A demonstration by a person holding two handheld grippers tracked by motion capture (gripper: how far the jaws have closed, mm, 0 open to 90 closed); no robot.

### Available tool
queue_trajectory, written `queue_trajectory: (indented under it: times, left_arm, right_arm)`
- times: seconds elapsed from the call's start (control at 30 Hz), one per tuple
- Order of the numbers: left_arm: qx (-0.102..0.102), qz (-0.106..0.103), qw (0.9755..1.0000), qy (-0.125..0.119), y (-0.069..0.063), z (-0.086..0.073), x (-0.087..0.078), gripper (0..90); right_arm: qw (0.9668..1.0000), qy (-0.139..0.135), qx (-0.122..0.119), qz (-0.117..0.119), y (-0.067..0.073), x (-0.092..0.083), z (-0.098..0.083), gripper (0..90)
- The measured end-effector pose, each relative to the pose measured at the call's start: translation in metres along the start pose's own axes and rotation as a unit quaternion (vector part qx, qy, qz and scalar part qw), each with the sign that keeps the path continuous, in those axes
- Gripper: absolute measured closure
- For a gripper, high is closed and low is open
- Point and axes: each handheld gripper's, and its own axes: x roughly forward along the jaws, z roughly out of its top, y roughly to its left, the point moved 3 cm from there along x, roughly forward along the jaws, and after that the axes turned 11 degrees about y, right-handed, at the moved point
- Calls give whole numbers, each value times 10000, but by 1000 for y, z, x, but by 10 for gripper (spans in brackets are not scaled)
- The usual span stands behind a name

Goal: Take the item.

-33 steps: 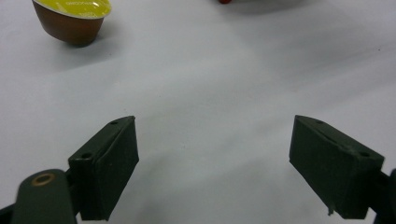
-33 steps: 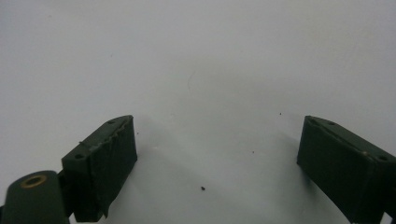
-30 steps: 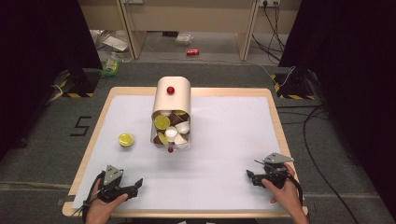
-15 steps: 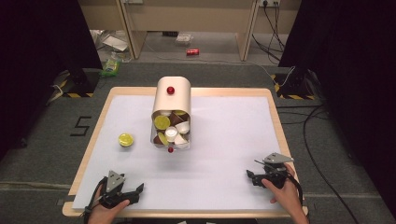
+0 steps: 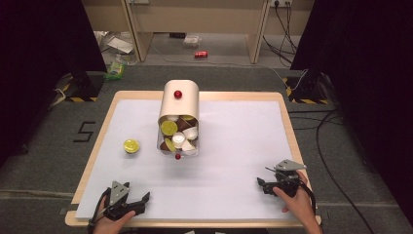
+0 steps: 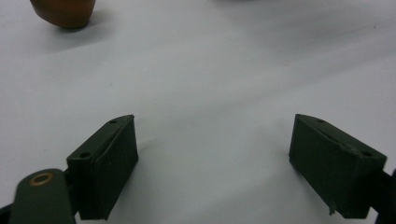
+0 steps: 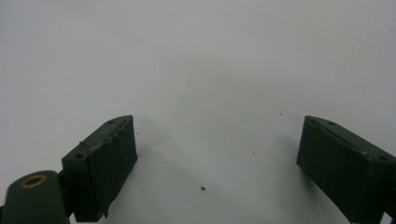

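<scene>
Canister (image 5: 179, 105), cream, cylindrical, lies tipped at surface (image 5: 243, 146) centre, mouth spilling capsules (image 5: 179, 139); one yellow-lidded capsule (image 5: 130, 146) sits apart to its left. Left gripper (image 5: 139, 201) and right gripper (image 5: 263, 185): fingers spread, empty

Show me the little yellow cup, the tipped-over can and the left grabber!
yellow cup (image 5: 130, 146): high view, on its yellow lid.
tipped-over can (image 5: 181, 105): high view, on its cream side wall.
left gripper (image 5: 141, 202): high view, midway between its fingertips, jaws apart.
</scene>
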Motion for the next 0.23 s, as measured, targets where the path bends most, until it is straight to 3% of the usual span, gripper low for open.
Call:
queue_trajectory:
  times: [0.23]
  left_arm:
    - [-2,-5,10000,-15,0,0,0,146]
  right_arm:
    - [10000,-1,0,1,0,0,0,122]
